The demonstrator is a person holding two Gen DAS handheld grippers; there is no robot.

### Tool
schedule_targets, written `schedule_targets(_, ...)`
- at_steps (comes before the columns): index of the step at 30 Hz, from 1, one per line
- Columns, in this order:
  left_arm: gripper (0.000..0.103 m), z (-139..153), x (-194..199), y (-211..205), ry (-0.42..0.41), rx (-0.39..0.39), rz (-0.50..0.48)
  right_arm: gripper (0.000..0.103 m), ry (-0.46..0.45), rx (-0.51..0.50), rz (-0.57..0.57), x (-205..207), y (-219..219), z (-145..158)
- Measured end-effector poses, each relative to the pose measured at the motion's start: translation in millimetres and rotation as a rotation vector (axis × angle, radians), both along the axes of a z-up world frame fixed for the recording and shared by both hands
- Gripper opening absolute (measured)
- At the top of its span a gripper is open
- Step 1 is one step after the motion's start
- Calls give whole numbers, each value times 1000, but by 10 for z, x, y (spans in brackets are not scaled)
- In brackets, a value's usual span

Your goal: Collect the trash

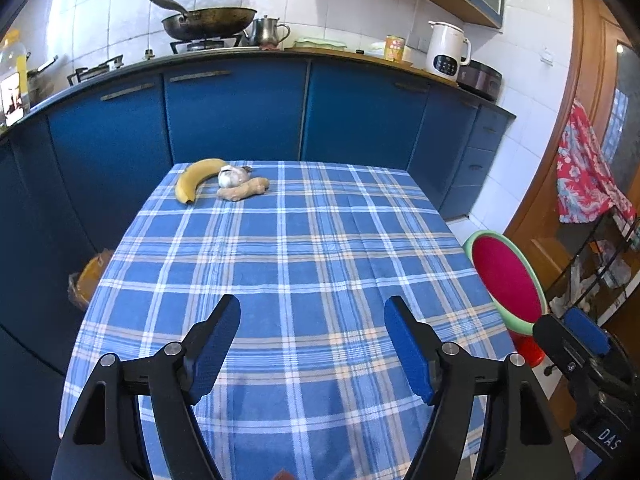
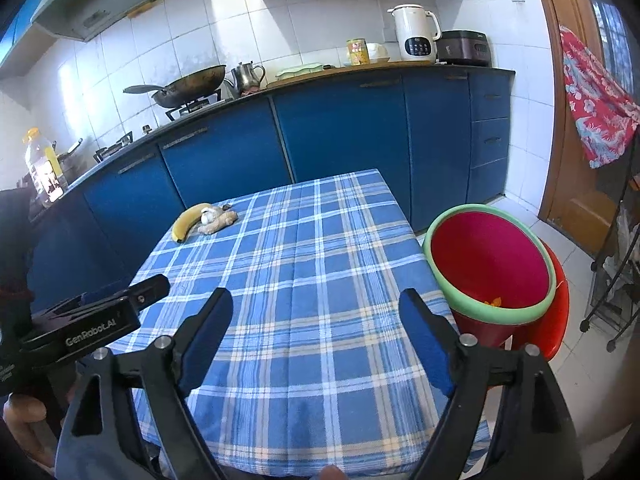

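Note:
A yellow banana (image 1: 192, 180), a garlic bulb (image 1: 232, 176) and a piece of ginger (image 1: 243, 190) lie together at the far left corner of the blue plaid table (image 1: 304, 264). They also show in the right wrist view: banana (image 2: 186, 221), garlic (image 2: 208, 214), ginger (image 2: 218, 222). A red bin with a green rim (image 2: 490, 266) stands right of the table on a red stool, with a small orange scrap (image 2: 494, 301) inside. My left gripper (image 1: 312, 312) is open and empty over the near table. My right gripper (image 2: 316, 308) is open and empty near the table's front right.
Blue cabinets (image 1: 236, 116) and a counter with a wok (image 1: 208, 22), metal pot, can and white kettle (image 1: 446, 50) run behind the table. A basket (image 1: 88, 280) sits on the floor at left. A black wire rack (image 2: 616, 280) and a floral cloth (image 2: 596, 100) are at right.

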State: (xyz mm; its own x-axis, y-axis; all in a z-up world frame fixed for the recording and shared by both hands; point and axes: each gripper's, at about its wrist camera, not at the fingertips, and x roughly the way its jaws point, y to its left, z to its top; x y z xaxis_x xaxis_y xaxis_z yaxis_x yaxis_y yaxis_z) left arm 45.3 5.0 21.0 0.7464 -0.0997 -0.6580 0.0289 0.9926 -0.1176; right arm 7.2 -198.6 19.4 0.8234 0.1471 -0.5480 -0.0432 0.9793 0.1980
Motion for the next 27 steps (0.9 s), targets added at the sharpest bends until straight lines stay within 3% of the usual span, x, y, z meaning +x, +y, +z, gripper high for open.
schedule_targets(27,76,36,-50,-13,-42,12,20,85,-6,-16,-23,10,-33,-46)
